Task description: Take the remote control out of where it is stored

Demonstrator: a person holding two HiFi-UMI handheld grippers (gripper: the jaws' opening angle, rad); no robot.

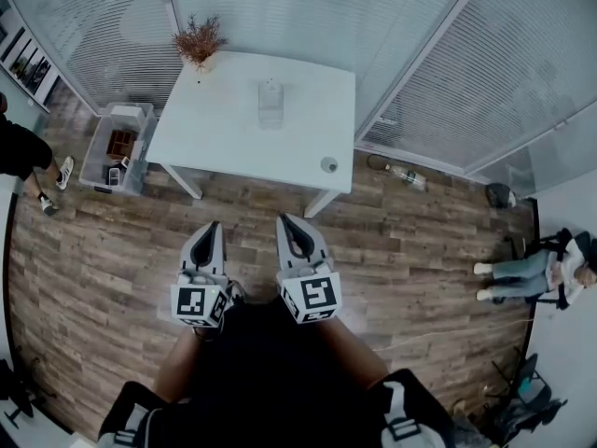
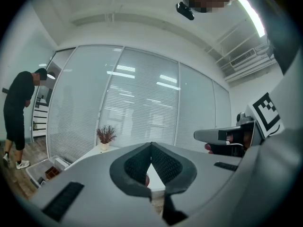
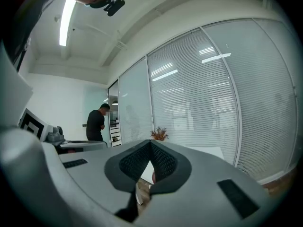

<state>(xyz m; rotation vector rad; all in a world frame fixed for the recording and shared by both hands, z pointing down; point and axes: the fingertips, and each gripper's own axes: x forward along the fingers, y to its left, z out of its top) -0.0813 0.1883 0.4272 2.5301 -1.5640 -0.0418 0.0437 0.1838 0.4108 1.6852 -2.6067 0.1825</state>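
Room inventory, as seen from the floor

- Left gripper (image 1: 214,225): held low and close to the holder's body, tip pointing toward the table; jaws drawn together at the tips, nothing between them
- Right gripper (image 1: 284,219): just beside the left one, pointing the same way; jaws likewise pressed together and empty
- White table (image 1: 233,147): stands ahead of both grippers, well apart from them, near the blind-covered glass walls (image 1: 280,7)
- Dried plant (image 1: 198,40): in a small pot at the table's far left corner
- Clear container (image 1: 270,103): upright near the middle of the table; its contents are too small to make out
- Remote control: I cannot pick it out in any view, so I cannot say where it lies
- Small round object (image 1: 328,164): near the table's front right corner
- Storage bin (image 1: 128,110): on the wooden floor (image 1: 93,269) just beside the table's left end, with small items inside
- Bottle (image 1: 408,177): lying on its side on the floor to the right of the table
- Standing person (image 1: 23,152): dark clothing, at the left edge of the room
- Seated person (image 1: 532,271): at the far right, legs stretched out
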